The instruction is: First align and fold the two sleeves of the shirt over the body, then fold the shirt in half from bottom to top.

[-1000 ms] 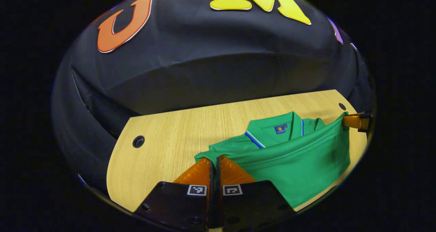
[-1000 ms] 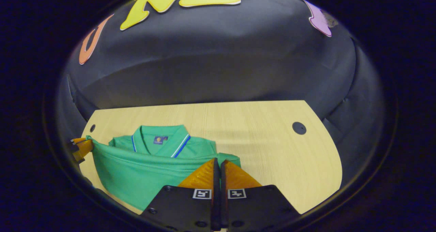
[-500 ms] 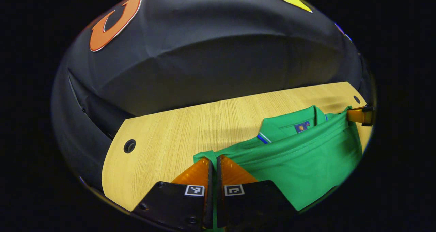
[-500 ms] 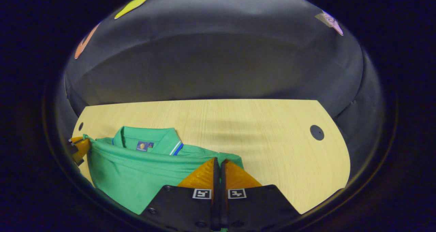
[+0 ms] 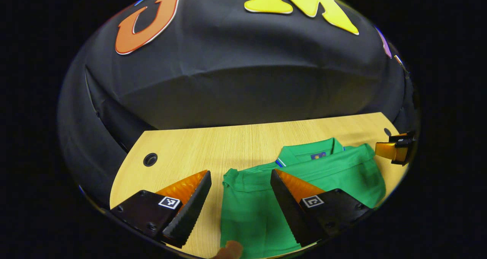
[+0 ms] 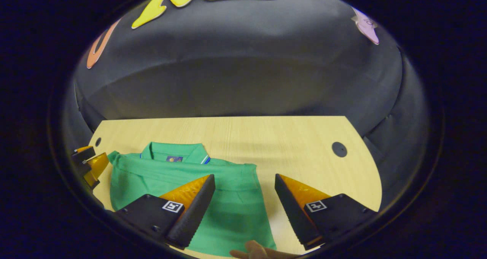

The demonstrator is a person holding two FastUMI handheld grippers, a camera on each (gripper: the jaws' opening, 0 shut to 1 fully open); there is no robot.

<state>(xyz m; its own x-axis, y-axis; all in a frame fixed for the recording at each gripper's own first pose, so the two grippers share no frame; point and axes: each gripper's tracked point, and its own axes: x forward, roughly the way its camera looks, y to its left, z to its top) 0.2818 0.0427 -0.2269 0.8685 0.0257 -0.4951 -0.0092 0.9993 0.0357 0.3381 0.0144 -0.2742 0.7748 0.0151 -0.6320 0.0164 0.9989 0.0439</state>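
A green polo shirt (image 5: 315, 175) (image 6: 182, 175) lies folded in half on the wooden table (image 5: 213, 145) (image 6: 285, 141), its hem edge just below the collar (image 5: 308, 152) (image 6: 175, 152). My left gripper (image 5: 240, 173) is open above the shirt's left corner, nothing between its fingers. My right gripper (image 6: 245, 177) is open over the shirt's right corner, holding nothing. In the left gripper view the right gripper (image 5: 395, 149) shows at the far right edge. The left gripper (image 6: 89, 164) appears at the left edge of the right gripper view.
Round cable holes sit in the table near its left end (image 5: 150, 159) and right end (image 6: 339, 149). A fingertip (image 5: 230, 249) (image 6: 255, 249) shows at the bottom edge of each view. The black cloth wall stands behind the table.
Both grippers were shut on the shirt's bottom hem corners, carrying them toward the collar. Now both have opened and the hem lies flat on the shirt.
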